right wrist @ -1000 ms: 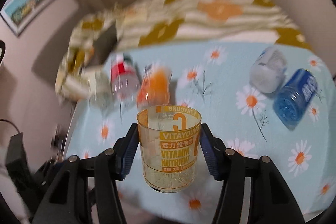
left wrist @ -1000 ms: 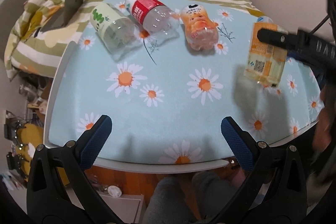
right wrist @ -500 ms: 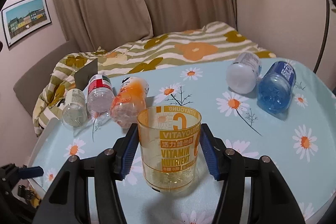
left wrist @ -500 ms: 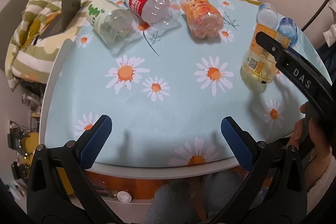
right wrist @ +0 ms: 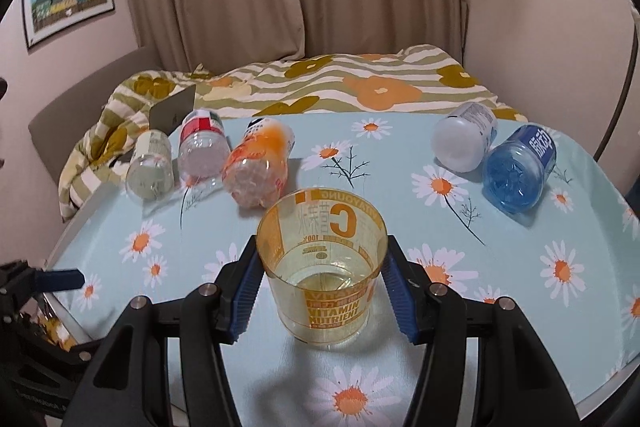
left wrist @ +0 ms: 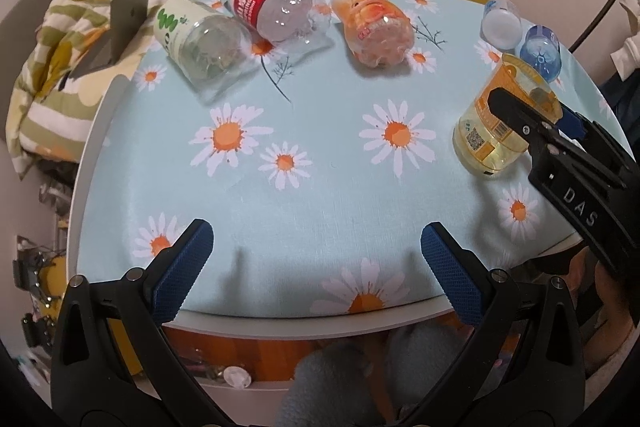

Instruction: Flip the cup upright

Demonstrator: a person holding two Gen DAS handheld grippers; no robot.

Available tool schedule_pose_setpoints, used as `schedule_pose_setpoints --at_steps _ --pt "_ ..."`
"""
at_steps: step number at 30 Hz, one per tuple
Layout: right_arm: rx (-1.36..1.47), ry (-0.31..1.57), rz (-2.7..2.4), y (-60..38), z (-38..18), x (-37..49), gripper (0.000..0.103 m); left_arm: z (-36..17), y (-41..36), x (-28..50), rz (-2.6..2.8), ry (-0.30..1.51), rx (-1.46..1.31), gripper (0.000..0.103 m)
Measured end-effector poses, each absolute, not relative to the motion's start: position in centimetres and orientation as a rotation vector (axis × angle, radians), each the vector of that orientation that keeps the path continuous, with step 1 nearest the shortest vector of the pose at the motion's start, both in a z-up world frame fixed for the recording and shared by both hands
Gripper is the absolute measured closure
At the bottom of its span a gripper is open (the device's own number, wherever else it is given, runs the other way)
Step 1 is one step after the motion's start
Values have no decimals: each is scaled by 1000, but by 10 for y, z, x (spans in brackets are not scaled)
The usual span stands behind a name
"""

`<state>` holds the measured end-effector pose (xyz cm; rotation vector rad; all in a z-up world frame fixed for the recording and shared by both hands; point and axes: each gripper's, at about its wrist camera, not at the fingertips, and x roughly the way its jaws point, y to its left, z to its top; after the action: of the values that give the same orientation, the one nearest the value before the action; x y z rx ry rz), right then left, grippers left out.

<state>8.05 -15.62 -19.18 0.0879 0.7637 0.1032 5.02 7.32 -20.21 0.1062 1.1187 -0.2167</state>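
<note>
The transparent yellow plastic cup (right wrist: 322, 273), clamped upright in the right gripper (right wrist: 320, 287), has descended onto the daisy-print tablecloth (left wrist: 320, 163). Left gripper (left wrist: 316, 263): wide, empty. Only the right view shows the cup's open mouth facing up.

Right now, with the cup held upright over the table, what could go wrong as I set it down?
1. The right gripper jaws pinch the thin yellow cup at mid-wall; a tilted release could tip it.
2. The orange bottle lies just beyond the cup; a forward push might bump it.
3. The cup sits near the table front edge, so pulling back could drag it off.
</note>
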Motion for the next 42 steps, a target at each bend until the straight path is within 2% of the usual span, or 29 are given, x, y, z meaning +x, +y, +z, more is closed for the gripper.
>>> schedule_pose_setpoints --at_steps 11,12,13,15,19,28,42 --pt "69 750 91 -152 -193 77 47 -202 75 47 -207 1119 105 0" --pt "72 747 92 -152 -193 77 43 -201 75 47 -206 1119 104 0" --pt "76 748 95 -152 -193 77 31 -201 75 46 -205 1118 103 0" --pt "85 747 105 -153 -193 77 15 -201 75 45 -204 1117 101 0" --pt "92 729 115 -153 -191 75 0 -199 75 43 -198 1112 100 0" --pt "85 719 96 -158 -168 69 0 -175 78 33 -179 1069 98 0" --pt "85 892 3 -214 -57 28 0 -69 70 3 -147 948 77 0"
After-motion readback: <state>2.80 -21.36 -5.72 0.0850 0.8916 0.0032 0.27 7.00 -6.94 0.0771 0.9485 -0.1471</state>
